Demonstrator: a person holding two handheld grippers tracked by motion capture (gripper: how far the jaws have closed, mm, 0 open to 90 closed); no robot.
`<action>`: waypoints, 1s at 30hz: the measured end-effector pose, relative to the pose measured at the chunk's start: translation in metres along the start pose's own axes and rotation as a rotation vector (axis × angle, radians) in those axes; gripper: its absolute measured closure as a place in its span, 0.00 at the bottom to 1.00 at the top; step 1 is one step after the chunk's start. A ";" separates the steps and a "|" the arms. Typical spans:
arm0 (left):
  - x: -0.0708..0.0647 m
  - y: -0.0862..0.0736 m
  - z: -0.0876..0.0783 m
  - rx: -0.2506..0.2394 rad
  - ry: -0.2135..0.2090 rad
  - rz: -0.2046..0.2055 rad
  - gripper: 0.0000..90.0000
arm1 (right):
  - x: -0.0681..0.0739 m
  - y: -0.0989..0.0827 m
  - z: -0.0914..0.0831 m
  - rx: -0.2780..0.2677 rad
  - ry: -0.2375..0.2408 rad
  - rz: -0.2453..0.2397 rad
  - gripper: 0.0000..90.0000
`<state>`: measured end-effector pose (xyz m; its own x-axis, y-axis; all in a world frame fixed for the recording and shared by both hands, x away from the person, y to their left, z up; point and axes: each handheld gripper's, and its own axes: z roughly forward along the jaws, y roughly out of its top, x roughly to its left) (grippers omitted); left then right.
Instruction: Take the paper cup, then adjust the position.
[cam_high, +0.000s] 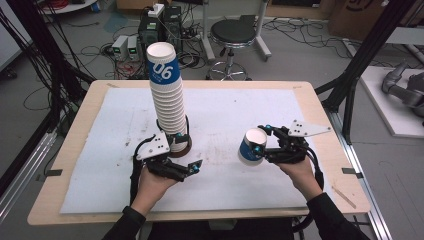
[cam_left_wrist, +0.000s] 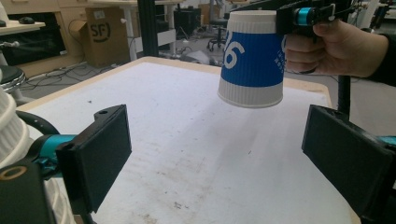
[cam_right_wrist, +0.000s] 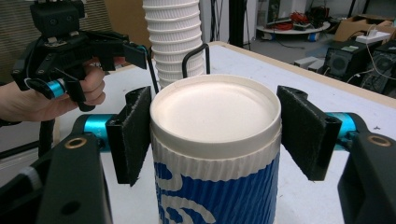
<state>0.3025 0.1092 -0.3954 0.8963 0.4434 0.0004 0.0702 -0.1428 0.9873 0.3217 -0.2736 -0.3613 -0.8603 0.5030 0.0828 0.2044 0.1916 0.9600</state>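
Observation:
A tall stack of white ribbed paper cups (cam_high: 167, 100), topped by a blue cup marked 06, stands in a dark round holder at centre-left of the white mat. My left gripper (cam_high: 187, 160) sits low just in front of the stack's foot, open (cam_left_wrist: 215, 154), with nothing between its pads. Over the mat's right half, my right gripper (cam_high: 260, 139) is shut on a single blue-and-white paper cup (cam_high: 251, 146). In the right gripper view the cup (cam_right_wrist: 215, 154) shows its closed base, a pad against each side. The cup (cam_left_wrist: 252, 60) hangs above the mat, mouth down.
The white mat (cam_high: 240, 115) covers most of a wooden table (cam_high: 320, 115). Behind the table are a black stool (cam_high: 232, 32), computer boxes and loose cables on the floor. A black frame post (cam_high: 350, 85) rises at the right.

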 end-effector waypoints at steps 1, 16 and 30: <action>0.000 0.000 0.001 0.001 -0.002 0.000 0.09 | 0.000 0.000 0.000 -0.001 0.002 -0.002 0.34; -0.004 0.001 0.015 0.008 -0.047 -0.001 0.09 | 0.000 0.001 -0.001 -0.019 0.036 0.005 0.34; -0.023 -0.001 0.054 0.054 -0.206 -0.032 0.09 | 0.011 0.002 0.007 -0.016 0.141 -0.001 0.34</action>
<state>0.3053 0.0509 -0.4051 0.9634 0.2591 -0.0683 0.1181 -0.1815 0.9763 0.3159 -0.2624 -0.3605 -0.9178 0.3793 0.1174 0.1969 0.1782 0.9641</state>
